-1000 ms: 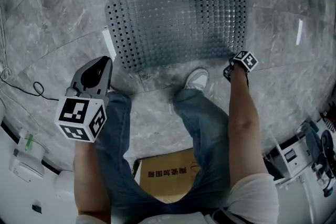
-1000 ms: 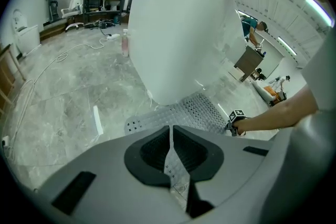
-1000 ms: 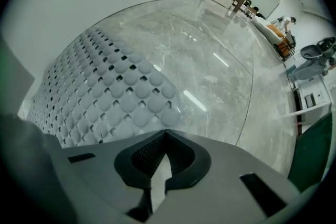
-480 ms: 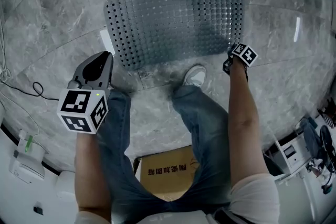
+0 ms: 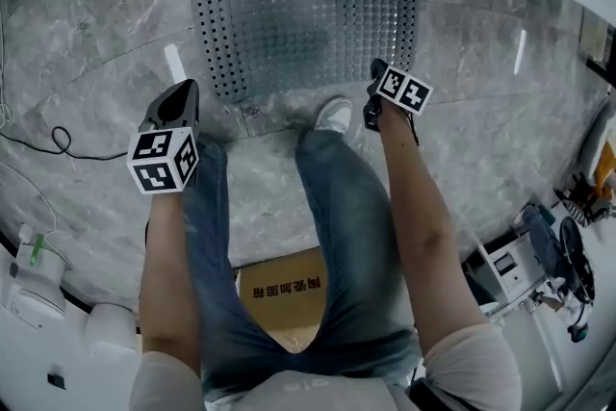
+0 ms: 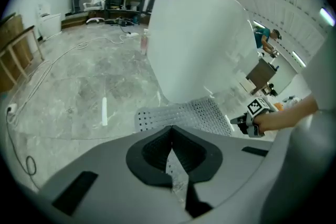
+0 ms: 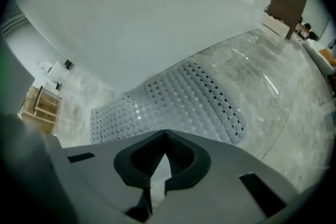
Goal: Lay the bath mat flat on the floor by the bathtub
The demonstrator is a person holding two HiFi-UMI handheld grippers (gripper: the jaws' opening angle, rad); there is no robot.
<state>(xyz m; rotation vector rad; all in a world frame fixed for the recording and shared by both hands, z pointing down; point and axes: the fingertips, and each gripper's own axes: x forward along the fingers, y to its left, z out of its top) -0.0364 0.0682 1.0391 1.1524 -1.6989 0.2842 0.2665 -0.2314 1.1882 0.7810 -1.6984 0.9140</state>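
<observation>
Lifting your right gripper (image 5: 373,111) off the grey perforated bath mat (image 5: 308,24) at its near-right corner
It and your left gripper (image 5: 174,99) are both closed, empty.

seen from above, the person wears blue jeans (image 5: 356,236), a pale top with short sleeves (image 5: 472,361) and a light sneaker (image 5: 335,115). the left gripper (image 6: 170,136) and the right gripper (image 7: 164,147) share smooth grey shells cut with black rectangular slots (image 6: 73,199), and dark ribbed fingers (image 6: 152,153) sit in a rounded black hollow. each carries a white cube (image 5: 162,161) printed with black square markers.
</observation>
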